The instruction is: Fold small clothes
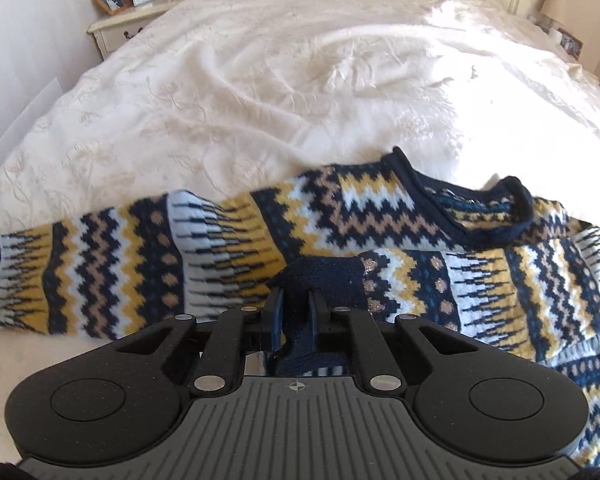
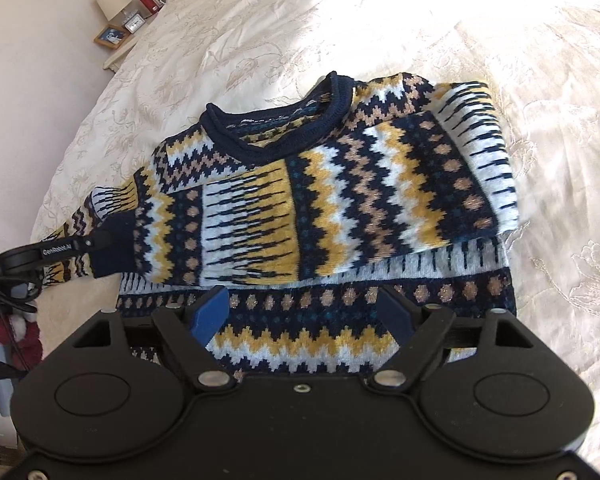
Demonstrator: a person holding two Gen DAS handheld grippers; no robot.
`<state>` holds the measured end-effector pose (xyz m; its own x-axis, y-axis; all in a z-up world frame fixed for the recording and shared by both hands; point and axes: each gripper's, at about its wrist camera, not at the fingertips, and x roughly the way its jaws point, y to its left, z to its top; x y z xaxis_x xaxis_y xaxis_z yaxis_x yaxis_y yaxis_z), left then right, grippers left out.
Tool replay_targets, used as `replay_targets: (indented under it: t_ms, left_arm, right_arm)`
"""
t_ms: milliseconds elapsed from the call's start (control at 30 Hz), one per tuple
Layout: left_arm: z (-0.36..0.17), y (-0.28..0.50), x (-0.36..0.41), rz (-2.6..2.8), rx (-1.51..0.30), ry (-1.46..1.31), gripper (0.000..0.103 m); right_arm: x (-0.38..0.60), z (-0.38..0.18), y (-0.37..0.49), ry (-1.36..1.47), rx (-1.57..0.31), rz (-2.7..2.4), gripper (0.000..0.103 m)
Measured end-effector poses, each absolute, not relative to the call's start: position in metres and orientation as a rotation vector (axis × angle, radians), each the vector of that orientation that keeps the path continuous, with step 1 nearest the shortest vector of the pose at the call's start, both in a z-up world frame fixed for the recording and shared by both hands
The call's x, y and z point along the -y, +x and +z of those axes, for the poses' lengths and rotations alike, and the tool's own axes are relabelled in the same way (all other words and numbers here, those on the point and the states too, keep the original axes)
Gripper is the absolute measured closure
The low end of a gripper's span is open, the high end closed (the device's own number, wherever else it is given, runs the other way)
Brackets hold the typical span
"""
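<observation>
A small knitted sweater (image 2: 300, 208) in navy, yellow, white and tan zigzags lies on the bed, neck opening (image 2: 276, 120) toward the far side. One sleeve (image 2: 340, 200) is folded across the chest. My left gripper (image 1: 296, 300) is shut on that sleeve's navy cuff (image 1: 324, 276); in the right wrist view it shows at the left edge (image 2: 96, 244), holding the cuff (image 2: 114, 244). The other sleeve (image 1: 80, 272) stretches out to the left in the left wrist view. My right gripper (image 2: 300, 312) hovers open over the sweater's lower body, its blue pads (image 2: 210, 312) apart with nothing between them.
The sweater rests on a cream embroidered bedspread (image 1: 260, 80) that spreads wide beyond it. A nightstand (image 1: 140, 12) with a framed photo, a clock and a red bottle stands at the far left. Red fabric (image 2: 4, 344) shows at the left edge of the right wrist view.
</observation>
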<state>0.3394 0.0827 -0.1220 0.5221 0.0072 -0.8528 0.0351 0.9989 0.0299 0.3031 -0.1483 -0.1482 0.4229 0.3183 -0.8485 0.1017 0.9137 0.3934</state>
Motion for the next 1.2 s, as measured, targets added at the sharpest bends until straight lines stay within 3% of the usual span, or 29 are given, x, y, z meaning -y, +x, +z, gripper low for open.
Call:
replay_targets:
  t_ms: [333, 500, 833, 1200]
  left_arm:
    - [-0.16, 0.366, -0.092, 0.016, -1.135, 0.058, 0.087]
    - [-0.18, 0.367, -0.114, 0.062, -1.199, -0.047, 0.075]
    - [-0.171, 0.349, -0.147, 0.079, -1.159, -0.177, 0.066]
    - [-0.144, 0.299, -0.235, 0.289, -1.03, -0.33, 0.066]
  right_arm:
    - [0.167, -0.152, 0.33, 0.361, -1.088, 0.083, 0.012]
    - [0.178, -0.162, 0.357, 0.316, -1.077, 0.061, 0.01]
    - [0.198, -0.207, 0.381, 0.308, -1.204, -0.031, 0.009]
    - [0.169, -0.177, 0.375, 0.332, -1.134, 0.011, 0.004]
